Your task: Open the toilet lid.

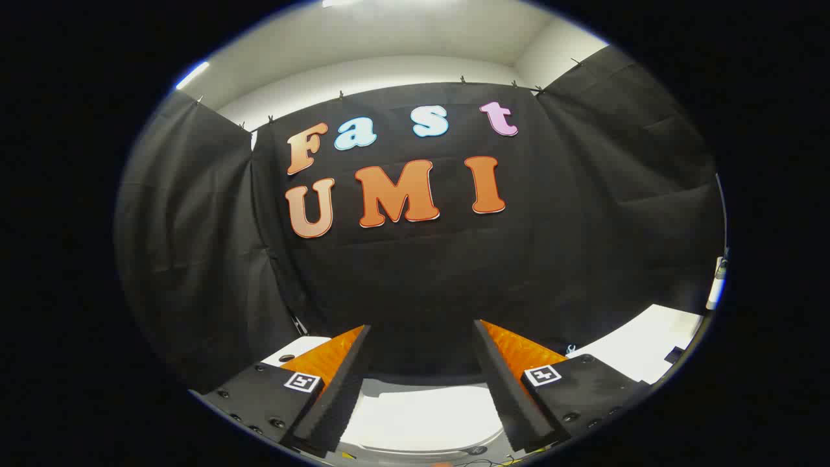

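Gripper (pixel 421 331) hangs released and empty, its 2 fingers (pixel 337 395) spread wide above the white toilet lid (pixel 421 412) at 6 o'clock below them, so I would dip down and hook the lid's front edge squarely before lifting.

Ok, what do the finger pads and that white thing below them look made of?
The gripper is open, holding nothing. Its finger pads look like matte black foam or rubber with a ridged face, backed by orange textured plastic. The white toilet between and below the fingers looks smooth and glossy, likely ceramic or hard plastic; the sheen leaves it open.
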Tool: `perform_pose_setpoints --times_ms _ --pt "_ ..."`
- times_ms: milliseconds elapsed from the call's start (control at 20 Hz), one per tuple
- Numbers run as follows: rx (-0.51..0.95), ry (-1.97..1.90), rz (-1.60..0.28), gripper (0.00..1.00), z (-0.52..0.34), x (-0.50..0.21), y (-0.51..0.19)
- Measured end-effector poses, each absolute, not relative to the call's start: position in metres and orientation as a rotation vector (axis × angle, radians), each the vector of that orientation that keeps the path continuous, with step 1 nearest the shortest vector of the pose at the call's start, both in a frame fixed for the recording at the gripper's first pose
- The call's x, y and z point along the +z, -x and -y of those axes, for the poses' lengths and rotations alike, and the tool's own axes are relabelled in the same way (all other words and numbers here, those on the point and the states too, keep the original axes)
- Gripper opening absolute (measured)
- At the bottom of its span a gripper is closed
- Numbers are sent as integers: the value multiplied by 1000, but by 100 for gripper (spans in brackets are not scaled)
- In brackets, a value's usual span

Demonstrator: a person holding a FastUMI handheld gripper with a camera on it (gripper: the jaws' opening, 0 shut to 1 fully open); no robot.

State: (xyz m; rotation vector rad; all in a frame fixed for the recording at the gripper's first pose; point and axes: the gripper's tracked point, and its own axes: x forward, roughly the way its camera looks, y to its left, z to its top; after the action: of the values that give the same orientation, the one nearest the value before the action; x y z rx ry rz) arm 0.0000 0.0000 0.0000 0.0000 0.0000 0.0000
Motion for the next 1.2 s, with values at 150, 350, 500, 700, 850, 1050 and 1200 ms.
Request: perform_pose_setpoints --times_ms 150,350,500,700,850,1050,1200 --pt "0 11 11 98 0 5 3" --pt "4 24 36 98 0 5 5" --pt "-20 16 36 98 5 3 0" --pt "-12 23 56 98 1 14 -5" --pt "-14 43 90 98 2 22 -3" --pt "-3 40 98 98 -3 17 -5" --pt "7 31 82 98 -3 6 -9"
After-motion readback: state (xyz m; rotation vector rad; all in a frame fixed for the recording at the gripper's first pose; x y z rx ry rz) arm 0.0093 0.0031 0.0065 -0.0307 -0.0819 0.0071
